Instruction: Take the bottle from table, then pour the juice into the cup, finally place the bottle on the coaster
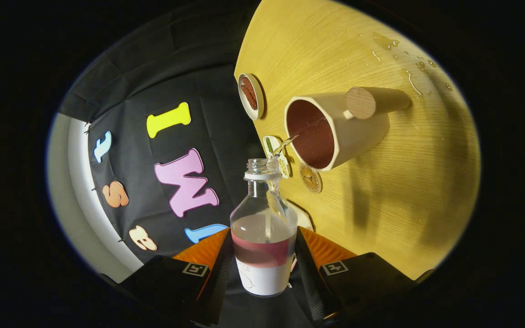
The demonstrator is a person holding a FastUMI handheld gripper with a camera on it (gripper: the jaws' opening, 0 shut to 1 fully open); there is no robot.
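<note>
Wood-grain yellow tabletop (pixel 381 191), seen tilted, speckled with clear droplets and streaks on its far part beyond the cup; dark cloth booth wall beside it, with a pale strip along that wall's edge. Cream cup (pixel 340 132) with a round wooden knob handle, standing on the tabletop just beyond the bottle's mouth, interior reddish-brown. Clear bottle (pixel 264 228), cap off, clamped between both fingers of the claw (pixel 262 264), tipped with its open threaded neck aimed at the cup's rim; white collar under the neck, white label with a dark red band round the lower body, pale clear liquid filling roughly the lower half. Thin clear stream running from the bottle's mouth over the cup's rim into the cup. Small round white dish (pixel 250 95) at the tabletop's edge beyond the cup, holding something reddish-brown, too small to tell. Round coaster (pixel 311 178) with a gold-toned emblem lying flat on the tabletop, just beside the cup's base and between cup and bottle. Small tag-like pieces (pixel 271 145) near the bottle's mouth, partly behind the stream, nature unclear.
</note>
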